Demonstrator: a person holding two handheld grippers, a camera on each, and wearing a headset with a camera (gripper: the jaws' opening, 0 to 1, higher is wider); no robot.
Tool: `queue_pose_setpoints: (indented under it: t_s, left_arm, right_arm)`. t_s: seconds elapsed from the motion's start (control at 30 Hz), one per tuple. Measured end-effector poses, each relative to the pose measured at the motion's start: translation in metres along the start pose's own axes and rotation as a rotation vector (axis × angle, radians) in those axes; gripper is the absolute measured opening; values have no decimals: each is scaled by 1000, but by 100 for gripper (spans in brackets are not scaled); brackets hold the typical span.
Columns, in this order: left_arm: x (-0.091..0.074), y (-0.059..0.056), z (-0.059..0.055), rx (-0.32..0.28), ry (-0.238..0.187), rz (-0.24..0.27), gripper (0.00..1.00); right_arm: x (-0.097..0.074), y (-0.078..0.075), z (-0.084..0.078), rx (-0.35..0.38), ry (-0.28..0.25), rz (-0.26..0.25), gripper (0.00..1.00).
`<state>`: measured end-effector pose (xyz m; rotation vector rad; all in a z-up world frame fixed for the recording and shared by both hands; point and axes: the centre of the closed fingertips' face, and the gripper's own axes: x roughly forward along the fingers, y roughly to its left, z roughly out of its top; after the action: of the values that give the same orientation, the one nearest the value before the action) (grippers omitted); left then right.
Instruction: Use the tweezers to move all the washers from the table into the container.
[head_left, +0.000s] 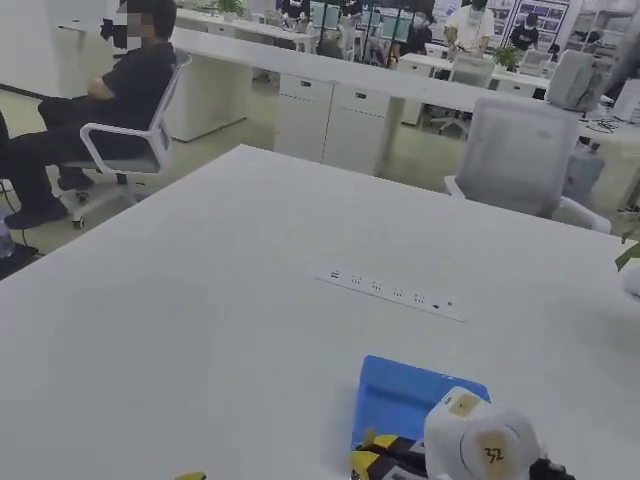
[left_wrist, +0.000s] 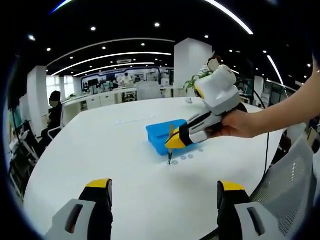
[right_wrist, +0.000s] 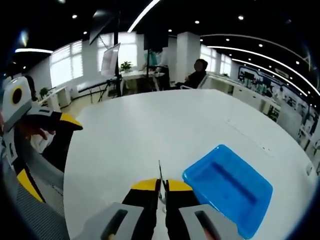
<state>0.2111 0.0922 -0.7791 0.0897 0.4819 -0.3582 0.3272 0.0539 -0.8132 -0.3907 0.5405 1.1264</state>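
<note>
Table (head_left: 200, 330): broad, white, matte and smooth. Its edge curved round in the left gripper view. The head view gave a flush power strip (head_left: 390, 291), a long narrow bar with a row of sockets, at mid-frame.

Container (left_wrist: 161, 134): shallow rectangular tray of blue plastic with rounded corners and a raised rim. It sat on the table at the centre of the left gripper view. The right gripper view had it at lower right and gave its recessed floor. In the head view it lay at bottom centre, its near edge behind the right gripper's white rounded housing.

Left gripper (left_wrist: 164, 195): black jaws with yellow tips, set wide apart at the bottom of its own view, holding nothing.

Right gripper (right_wrist: 162, 187): jaws narrow, clamped on the tweezers (right_wrist: 160, 172), a thin dark metal pair projecting forward. The left gripper view gave it from the side, gripped by a hand (left_wrist: 240, 125), with the tweezers pointing down at the table. Could not tell whether the tip touched.

Washers: several small flat grey rings (left_wrist: 184, 158), seen in the left gripper view. They lay in a loose row on the table just below the container in frame, and the nearest was just beside the tweezer tip.
</note>
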Motion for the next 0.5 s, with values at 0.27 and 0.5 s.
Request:
queue_pose_setpoints:
  t_s: [0.27, 0.5]
  left_arm:
    - [-1, -2, 3, -9, -18, -11, 92]
    - [-2, -1, 8, -15, -47, -9, 96]
  right_arm:
    - [-3, -11, -3, 94, 7, -19, 0]
    - [-5, -9, -5, 75, 51, -7, 0]
